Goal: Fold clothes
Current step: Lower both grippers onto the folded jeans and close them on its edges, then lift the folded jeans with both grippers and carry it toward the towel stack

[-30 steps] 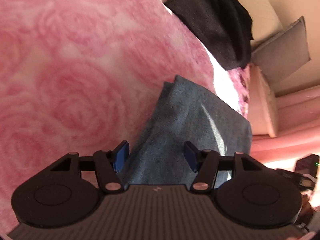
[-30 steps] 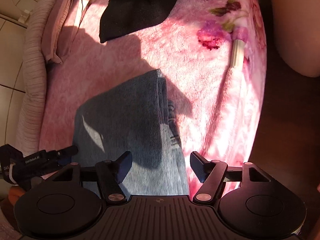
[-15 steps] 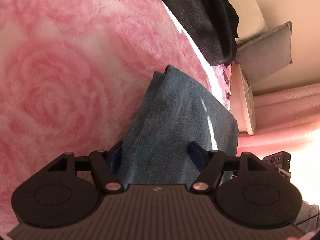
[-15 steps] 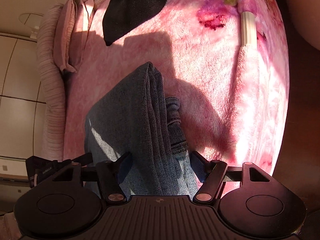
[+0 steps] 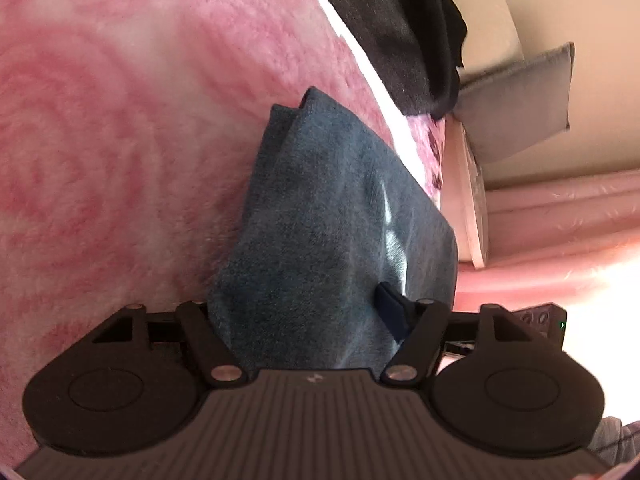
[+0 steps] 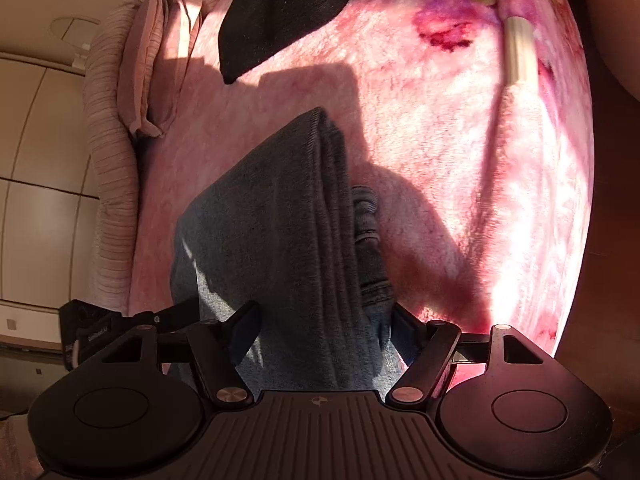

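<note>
A folded stack of blue jeans point(image 5: 328, 200) lies on a fluffy pink rose-patterned blanket point(image 5: 120, 120). My left gripper point(image 5: 302, 312) is open and straddles the stack's near end; its left finger is hidden under the denim, and its right blue pad point(image 5: 390, 312) rests on top of the cloth. In the right wrist view the same jeans point(image 6: 280, 208) show their layered folded edge. My right gripper point(image 6: 326, 324) is open too, with a finger on each side of the stack's other end.
A black garment point(image 5: 400, 20) lies farther back on the blanket point(image 6: 440, 120) and is also seen from the right point(image 6: 280, 8). A grey cushion point(image 5: 516, 100) leans on the wall. Pink pillows point(image 6: 148, 68) line the bed's left side. The bed edge drops off at right.
Both grippers have pushed forward and lower onto the jeans, so the denim now fills the gap between each pair of fingers. The finger spacing has not changed.
</note>
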Action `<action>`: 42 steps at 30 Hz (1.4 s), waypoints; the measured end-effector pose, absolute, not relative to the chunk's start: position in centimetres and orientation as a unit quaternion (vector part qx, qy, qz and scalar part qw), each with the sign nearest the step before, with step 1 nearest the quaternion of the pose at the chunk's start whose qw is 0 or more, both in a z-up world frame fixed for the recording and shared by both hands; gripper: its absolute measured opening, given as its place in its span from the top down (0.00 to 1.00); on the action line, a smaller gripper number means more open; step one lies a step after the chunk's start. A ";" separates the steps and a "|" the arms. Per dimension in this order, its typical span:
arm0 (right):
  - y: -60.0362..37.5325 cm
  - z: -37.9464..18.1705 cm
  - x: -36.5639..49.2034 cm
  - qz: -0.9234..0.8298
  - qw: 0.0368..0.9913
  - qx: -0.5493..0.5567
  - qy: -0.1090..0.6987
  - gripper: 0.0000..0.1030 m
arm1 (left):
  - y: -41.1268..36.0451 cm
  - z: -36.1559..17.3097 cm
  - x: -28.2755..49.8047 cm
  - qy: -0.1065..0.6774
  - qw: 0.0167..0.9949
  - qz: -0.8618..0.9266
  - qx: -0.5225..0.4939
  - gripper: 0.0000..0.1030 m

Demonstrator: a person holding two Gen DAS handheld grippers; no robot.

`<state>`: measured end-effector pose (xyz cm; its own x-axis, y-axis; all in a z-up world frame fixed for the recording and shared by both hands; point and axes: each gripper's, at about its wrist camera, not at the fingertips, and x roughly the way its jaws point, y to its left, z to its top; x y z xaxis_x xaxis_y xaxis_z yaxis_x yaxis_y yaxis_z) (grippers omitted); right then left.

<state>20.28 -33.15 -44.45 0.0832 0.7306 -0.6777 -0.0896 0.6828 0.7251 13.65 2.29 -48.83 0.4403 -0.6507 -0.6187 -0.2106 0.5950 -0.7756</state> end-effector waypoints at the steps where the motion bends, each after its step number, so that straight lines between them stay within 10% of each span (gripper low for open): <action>1: -33.2 -44.2 20.0 0.297 0.689 0.264 0.606 0.36 | 1.9 -48.8 13.6 0.505 0.738 -0.150 -0.423 0.47; 10: -33.4 -42.4 18.0 0.288 0.709 0.262 0.589 0.74 | 0.3 -45.1 11.1 0.473 0.772 -0.150 -0.398 0.64; 42: -17.5 -17.8 -11.4 0.619 0.559 0.123 0.537 0.76 | 2.5 -17.4 -39.9 0.205 0.832 0.193 -0.478 0.65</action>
